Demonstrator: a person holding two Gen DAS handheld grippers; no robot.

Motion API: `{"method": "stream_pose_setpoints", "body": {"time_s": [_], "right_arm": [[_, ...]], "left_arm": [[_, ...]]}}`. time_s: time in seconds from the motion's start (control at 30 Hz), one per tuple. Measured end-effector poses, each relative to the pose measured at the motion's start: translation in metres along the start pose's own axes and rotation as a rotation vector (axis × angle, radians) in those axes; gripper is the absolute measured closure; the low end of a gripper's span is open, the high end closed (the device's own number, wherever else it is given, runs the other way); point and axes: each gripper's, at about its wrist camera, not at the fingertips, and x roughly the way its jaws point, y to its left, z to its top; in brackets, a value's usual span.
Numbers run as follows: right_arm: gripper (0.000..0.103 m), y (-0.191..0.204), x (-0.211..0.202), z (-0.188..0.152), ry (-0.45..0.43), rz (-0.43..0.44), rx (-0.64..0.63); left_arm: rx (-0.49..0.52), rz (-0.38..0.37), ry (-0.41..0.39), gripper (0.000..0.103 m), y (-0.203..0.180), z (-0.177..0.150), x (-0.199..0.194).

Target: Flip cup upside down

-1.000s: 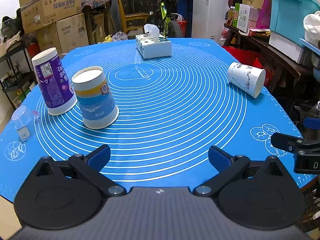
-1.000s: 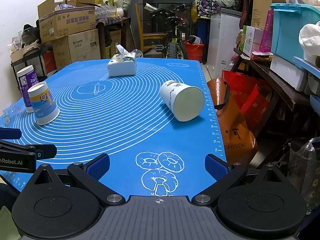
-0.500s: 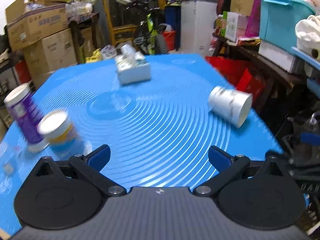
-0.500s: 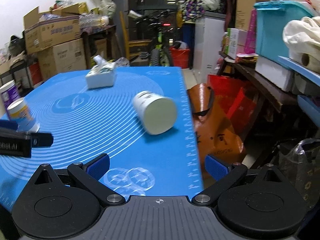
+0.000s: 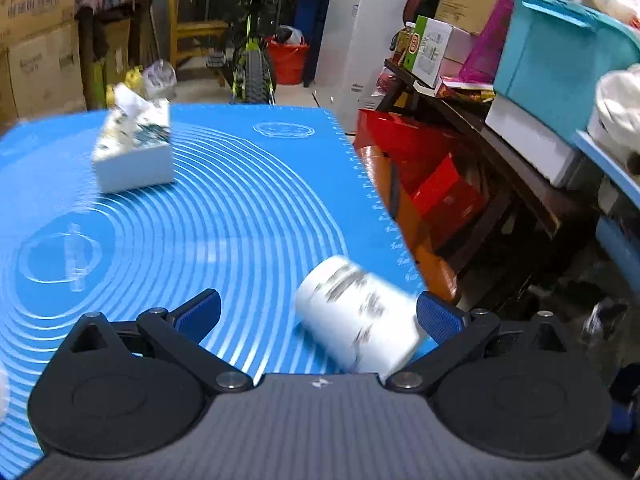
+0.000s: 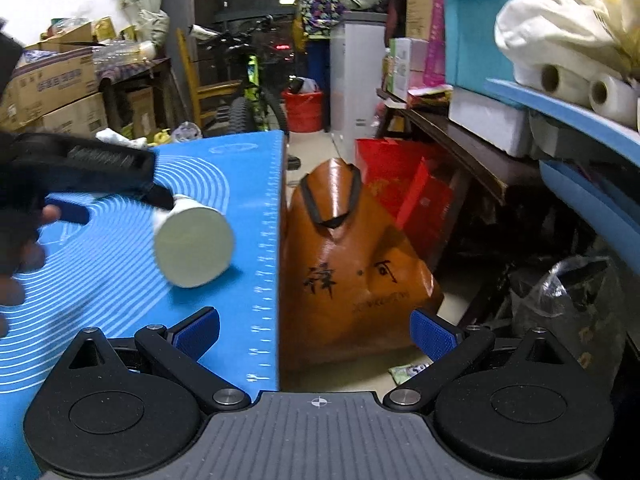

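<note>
A white paper cup (image 5: 360, 322) with dark print lies on its side on the blue mat (image 5: 240, 208) near the mat's right edge. My left gripper (image 5: 318, 312) is open, and the cup lies between its fingers, close to the right one. In the right wrist view the cup (image 6: 194, 246) shows its round end toward me, with the left gripper's black body (image 6: 80, 172) reaching over it. My right gripper (image 6: 316, 332) is open and empty, over the mat's right edge.
A white tissue box (image 5: 134, 152) stands at the mat's far left. An orange bag (image 6: 352, 264) sits on the floor right beside the table edge. Shelves with a teal bin (image 5: 560, 52) and boxes fill the right side.
My left gripper has swung right and moved in on the lying cup; the two upright cups at the left have left its view. My right gripper has shifted right, past the mat's edge.
</note>
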Motion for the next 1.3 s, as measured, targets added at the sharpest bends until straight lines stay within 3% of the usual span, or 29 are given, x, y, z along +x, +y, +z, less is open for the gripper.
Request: {"method": "stream_pose_setpoints", "body": {"time_s": [0.33, 0.57, 0.6, 0.8, 1.0, 1.3], "right_arm": [[0.002, -0.010, 0.018, -0.004, 0.031, -0.010, 0.014], [0.002, -0.006, 0.015, -0.003, 0.019, -0.005, 0.012], [0.002, -0.006, 0.015, -0.003, 0.017, -0.006, 0.013], [0.002, -0.009, 0.009, -0.003, 0.005, -0.017, 0.027], [0.002, -0.007, 0.001, 0.000, -0.013, -0.011, 0.029], [0.002, 0.011, -0.012, 0.003, -0.039, 0.051, 0.018]], "left_arm": [[-0.149, -0.063, 0.147, 0.001, 0.001, 0.005, 0.045], [-0.202, -0.185, 0.222, 0.036, 0.003, 0.007, 0.042], [-0.196, -0.192, 0.225, 0.036, 0.002, 0.007, 0.040], [-0.153, -0.168, 0.226, 0.040, -0.003, 0.008, 0.032], [-0.039, -0.122, 0.227, 0.040, -0.002, 0.012, 0.005], [0.120, 0.039, 0.288, 0.040, 0.044, -0.020, -0.065]]}}
